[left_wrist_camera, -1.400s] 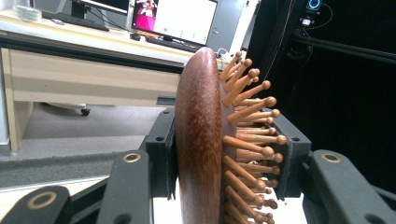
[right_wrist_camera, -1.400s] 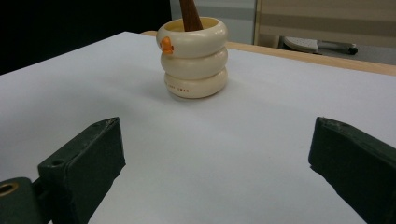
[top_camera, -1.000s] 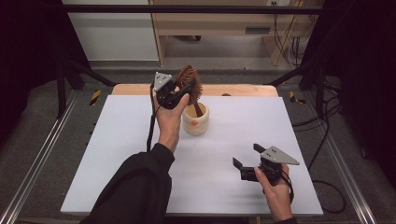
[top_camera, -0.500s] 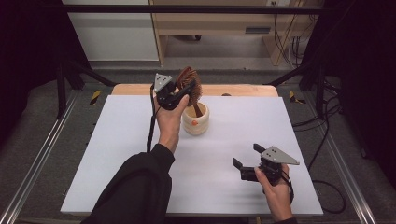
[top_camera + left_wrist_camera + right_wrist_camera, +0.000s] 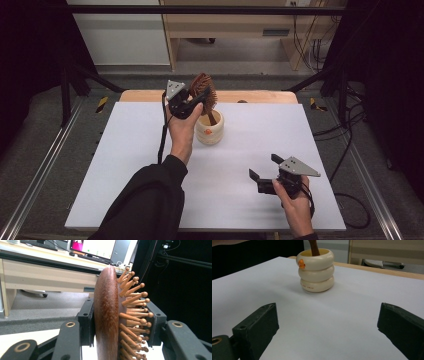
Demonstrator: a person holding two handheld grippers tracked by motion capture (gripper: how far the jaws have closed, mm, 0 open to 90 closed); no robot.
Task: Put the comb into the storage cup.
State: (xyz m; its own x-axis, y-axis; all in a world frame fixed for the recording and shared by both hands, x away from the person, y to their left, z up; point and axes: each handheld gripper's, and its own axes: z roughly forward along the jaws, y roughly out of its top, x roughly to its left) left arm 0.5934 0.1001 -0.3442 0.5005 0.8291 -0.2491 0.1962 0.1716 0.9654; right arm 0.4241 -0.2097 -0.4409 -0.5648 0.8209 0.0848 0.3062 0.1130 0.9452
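Left gripper (image 5: 197,100) pinches the wooden hairbrush (image 5: 204,89) by its head, one jaw on the smooth back, the other against the bristles (image 5: 132,312). Brush handle drops into the cream ringed cup (image 5: 210,128) at bench (image 5: 125,165) centre, toward the far edge. Right gripper (image 5: 262,167) spread wide, nothing between its jaws, low over the bench near right, well apart from the cup.
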